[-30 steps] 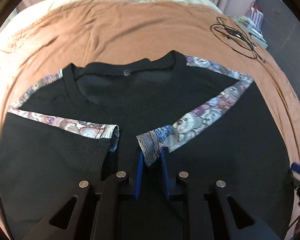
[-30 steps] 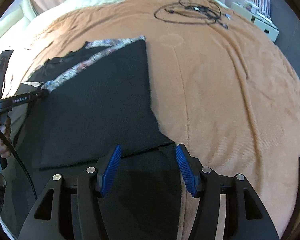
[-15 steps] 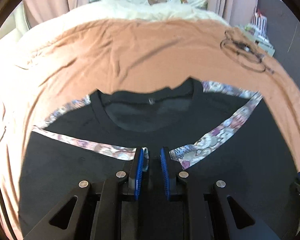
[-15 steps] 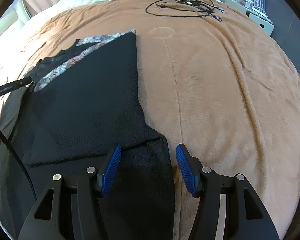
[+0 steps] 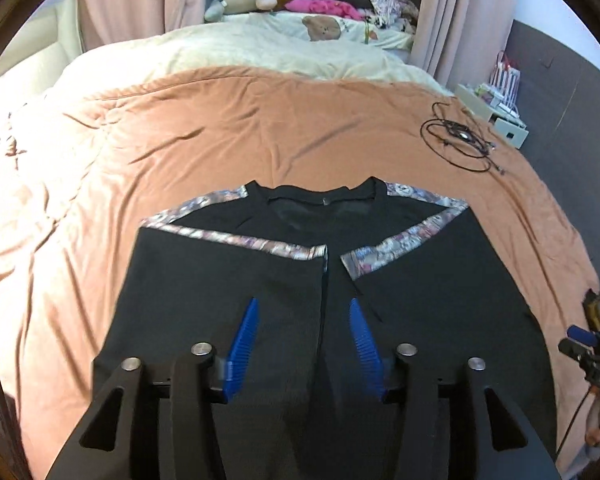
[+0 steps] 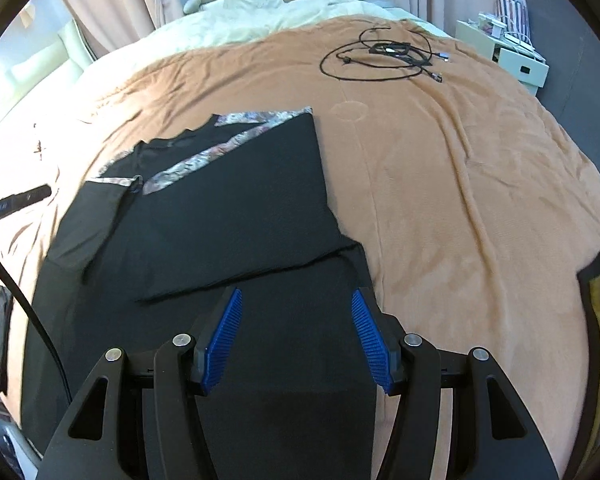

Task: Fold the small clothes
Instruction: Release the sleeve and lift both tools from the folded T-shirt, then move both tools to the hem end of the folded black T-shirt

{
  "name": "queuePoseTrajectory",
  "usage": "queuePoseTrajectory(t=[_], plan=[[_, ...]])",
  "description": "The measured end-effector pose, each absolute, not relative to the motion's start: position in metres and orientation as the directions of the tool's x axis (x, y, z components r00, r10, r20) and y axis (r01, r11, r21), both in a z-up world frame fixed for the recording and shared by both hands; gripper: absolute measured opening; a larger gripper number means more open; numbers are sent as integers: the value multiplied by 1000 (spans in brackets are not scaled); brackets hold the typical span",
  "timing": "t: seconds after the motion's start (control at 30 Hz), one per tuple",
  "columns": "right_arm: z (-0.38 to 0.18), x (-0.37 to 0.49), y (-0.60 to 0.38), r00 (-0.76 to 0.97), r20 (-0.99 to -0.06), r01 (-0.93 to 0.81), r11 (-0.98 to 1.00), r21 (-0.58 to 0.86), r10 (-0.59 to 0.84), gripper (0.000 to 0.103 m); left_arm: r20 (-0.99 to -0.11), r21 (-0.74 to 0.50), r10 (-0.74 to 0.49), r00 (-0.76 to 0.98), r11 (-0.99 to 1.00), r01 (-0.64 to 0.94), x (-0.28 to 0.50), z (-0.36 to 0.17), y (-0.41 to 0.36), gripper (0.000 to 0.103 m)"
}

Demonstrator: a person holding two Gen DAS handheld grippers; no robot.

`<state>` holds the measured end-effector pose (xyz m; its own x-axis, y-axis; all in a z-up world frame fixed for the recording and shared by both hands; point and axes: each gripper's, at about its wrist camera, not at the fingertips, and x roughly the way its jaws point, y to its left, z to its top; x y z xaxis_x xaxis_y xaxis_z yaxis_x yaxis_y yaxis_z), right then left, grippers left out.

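Note:
A black shirt [image 5: 420, 304] with floral-trimmed sleeves lies flat on the brown blanket [image 5: 220, 132], both sleeves folded in so their cuffs meet at the middle. My left gripper [image 5: 304, 336] is open and empty above the shirt's middle, below the cuffs. In the right wrist view the shirt [image 6: 236, 208] lies left of centre. My right gripper [image 6: 296, 332] is open and empty over the shirt's lower right part, near its right edge.
A coil of black cable [image 5: 456, 140] lies on the blanket at the far right, also in the right wrist view [image 6: 380, 58]. Cream bedding with plush toys [image 5: 244, 0] is at the back. A white box [image 6: 516, 60] stands beside the bed.
My left gripper let go of the right sleeve cuff, opened, and pulled back and up from the shirt. The right gripper stayed open and rose slightly.

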<state>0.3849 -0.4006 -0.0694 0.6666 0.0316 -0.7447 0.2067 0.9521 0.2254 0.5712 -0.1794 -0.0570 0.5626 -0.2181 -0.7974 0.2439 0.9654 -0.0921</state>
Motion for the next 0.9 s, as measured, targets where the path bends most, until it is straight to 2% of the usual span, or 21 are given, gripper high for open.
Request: queuePoseTrajectory(t=[0.03,0.07,0.1,0.17,0.27,0.3,0.37,0.9], plan=[[-66,377,-399,674,-738,209,950,230,30,78,-795,-95,-220,565,966,242,565,-53,-176,61],[-63,371,-399,680,-733,211,949,234,30,86,-790,-101,-225,571,965,241,555,-48,-169,66],[-58,362,-398,688,-725,210,948,240,31,86,-785,-105,-228,576,965,239,545,-43,-163,69],[-53,349,-396,688,-725,217,946,243,29,86,-777,-108,-232,586,965,239,528,-35,-151,84],[-45,326,-390,705,-709,227,941,252,20,87,-763,-108,-232,604,966,235,500,-26,-134,98],[-43,318,-389,713,-701,226,939,258,21,88,-758,-105,-228,611,967,232,490,-23,-128,99],[-39,304,-384,724,-689,219,938,270,29,103,-750,-106,-225,623,969,222,472,-18,-116,100],[-21,185,-352,791,-612,208,943,259,-7,103,-647,-161,-236,725,972,174,324,-3,-23,103]])
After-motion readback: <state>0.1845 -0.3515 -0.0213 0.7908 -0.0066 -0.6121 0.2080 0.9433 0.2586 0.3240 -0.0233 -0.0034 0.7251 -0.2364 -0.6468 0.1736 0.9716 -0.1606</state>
